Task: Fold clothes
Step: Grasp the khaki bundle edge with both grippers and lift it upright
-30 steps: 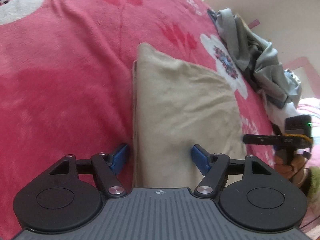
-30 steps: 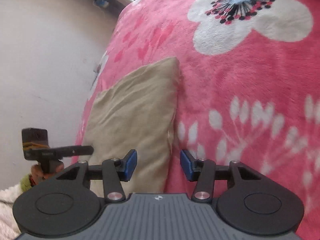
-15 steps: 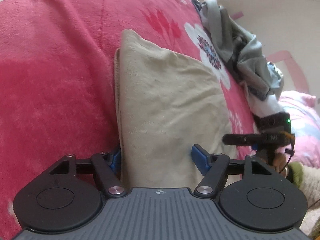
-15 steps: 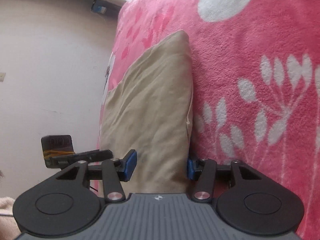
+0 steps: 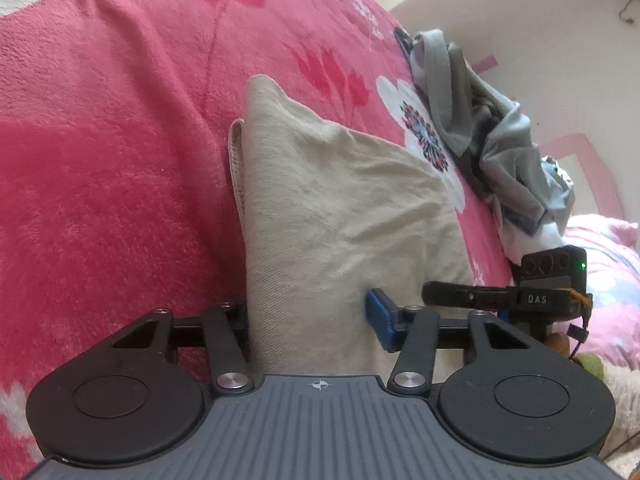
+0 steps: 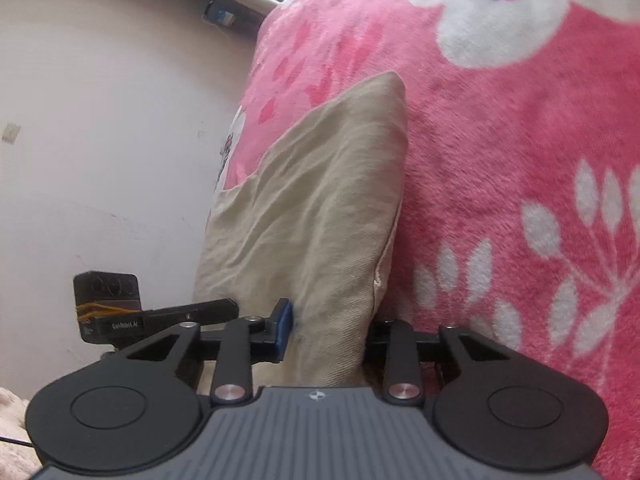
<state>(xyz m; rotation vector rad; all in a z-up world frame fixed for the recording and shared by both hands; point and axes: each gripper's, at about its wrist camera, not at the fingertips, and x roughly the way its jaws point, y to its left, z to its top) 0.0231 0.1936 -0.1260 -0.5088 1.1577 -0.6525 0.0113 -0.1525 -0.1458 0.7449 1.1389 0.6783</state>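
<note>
A folded beige cloth [image 5: 336, 216] lies on a pink bed blanket [image 5: 112, 168] printed with white flowers and red leaves, its stitched hem showing along the left edge. The left gripper [image 5: 310, 316] straddles the near end of the cloth with its jaws apart: the blue pad [image 5: 380, 318] on the right side rests on top of the fabric, while the left side is tucked behind the cloth's edge. Further right, the right gripper [image 5: 508, 300] reaches toward the cloth's right edge, and a heap of grey clothes [image 5: 488, 148] sits at the far edge of the bed beside a pale wall [image 5: 552, 32].
</note>
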